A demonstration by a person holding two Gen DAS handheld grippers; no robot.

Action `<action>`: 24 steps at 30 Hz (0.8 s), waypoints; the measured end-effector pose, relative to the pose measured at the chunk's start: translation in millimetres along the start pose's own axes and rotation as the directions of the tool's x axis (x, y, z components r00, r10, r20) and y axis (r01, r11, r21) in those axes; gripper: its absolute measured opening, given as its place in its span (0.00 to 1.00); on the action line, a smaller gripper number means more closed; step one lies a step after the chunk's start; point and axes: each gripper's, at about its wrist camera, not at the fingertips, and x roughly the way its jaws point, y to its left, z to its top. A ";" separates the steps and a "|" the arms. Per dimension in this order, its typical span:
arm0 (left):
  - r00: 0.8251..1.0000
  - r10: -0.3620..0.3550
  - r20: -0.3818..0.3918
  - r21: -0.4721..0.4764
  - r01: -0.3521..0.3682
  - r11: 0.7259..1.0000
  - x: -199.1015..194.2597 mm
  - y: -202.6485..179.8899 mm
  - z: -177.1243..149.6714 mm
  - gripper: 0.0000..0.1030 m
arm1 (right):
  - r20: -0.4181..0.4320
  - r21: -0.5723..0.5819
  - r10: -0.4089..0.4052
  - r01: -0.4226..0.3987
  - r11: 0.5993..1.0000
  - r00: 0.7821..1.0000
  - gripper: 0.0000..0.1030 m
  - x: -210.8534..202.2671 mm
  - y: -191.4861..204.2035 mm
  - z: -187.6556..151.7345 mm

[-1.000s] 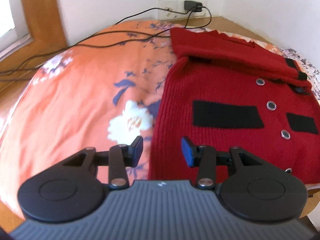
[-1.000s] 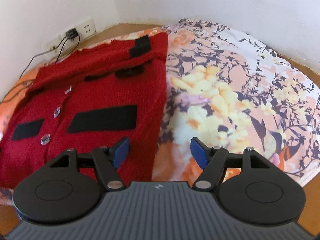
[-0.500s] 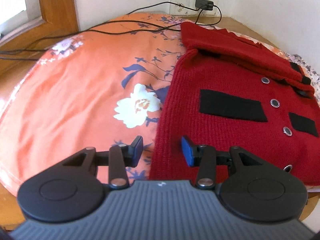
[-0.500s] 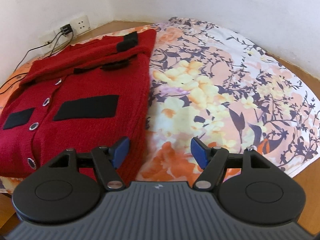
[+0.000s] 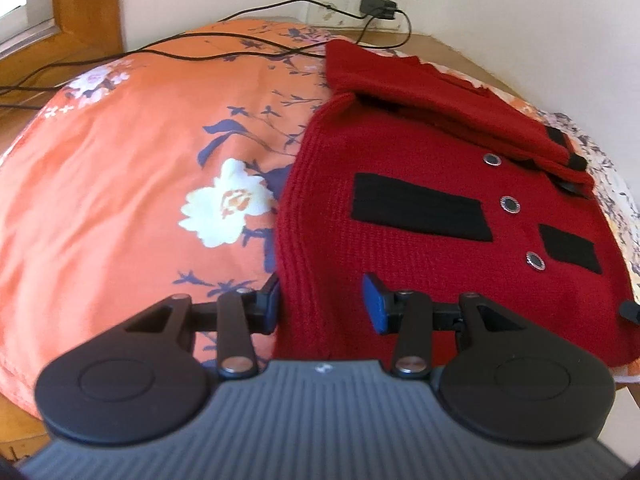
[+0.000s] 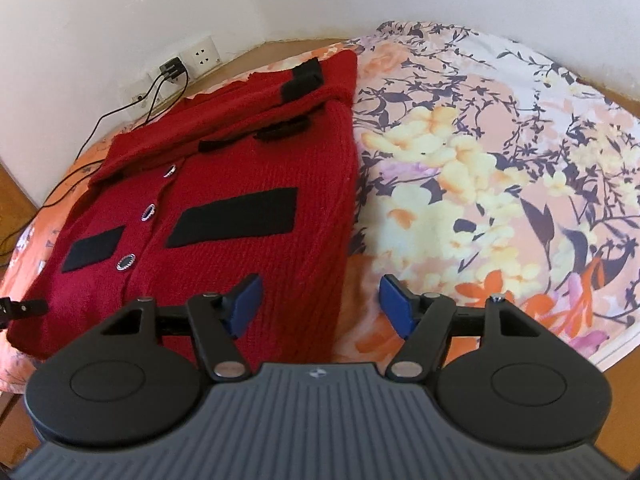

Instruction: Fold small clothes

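Left wrist view: a floral cloth (image 5: 120, 168), orange with white and blue flowers, covers the desk (image 5: 452, 44) and fills the frame from 9 o'clock to the centre. On it, from the centre out to 3 o'clock, lies a red cardigan (image 5: 400, 264), spread flat with its sleeves folded across the chest at 1 o'clock. It carries 2 black pocket strips (image 5: 416, 206) and a row of 3 round buttons (image 5: 510, 204) between them. A black cable (image 5: 224, 54) runs over the cloth from a wall socket (image 5: 348, 4) at 12 o'clock toward 9 o'clock. The left claw (image 5: 320, 302) sits at 6 o'clock with its tips spread apart, straddling the cardigan's left hem corner and gripping nothing; whether the pads touch the knit I cannot tell.

In the right wrist view the cardigan (image 6: 248, 208) lies from 9 o'clock to the centre, and the cloth (image 6: 500, 168), here pale with yellow and orange flowers, runs to 3 o'clock. The right claw (image 6: 320, 304) at 6 o'clock is also spread wide, 1 tip over the cardigan's right hem corner, the other over the cloth.
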 end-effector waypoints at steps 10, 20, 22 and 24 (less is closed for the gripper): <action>0.999 -0.037 0.000 0.044 0.037 0.998 -1.2 -3.9 -3.1 0.42 | -0.028 0.038 0.079 -0.078 0.996 0.997 0.60 -1.6 1.3 -7.1; 1.000 0.007 0.024 0.091 -0.009 0.996 9.5 -9.6 -2.8 0.42 | -0.011 0.122 0.093 -0.091 0.988 0.996 0.26 7.9 -9.0 -11.1; 1.000 -0.003 0.020 0.101 0.001 0.995 8.7 -9.5 -1.7 0.14 | -0.011 0.156 0.090 -0.087 0.984 0.996 0.18 7.8 -14.7 -10.8; 1.000 -0.029 0.004 0.059 0.029 0.998 8.7 -6.3 1.3 0.11 | -0.004 0.202 0.109 -0.106 0.974 0.994 0.16 6.2 -20.2 -10.2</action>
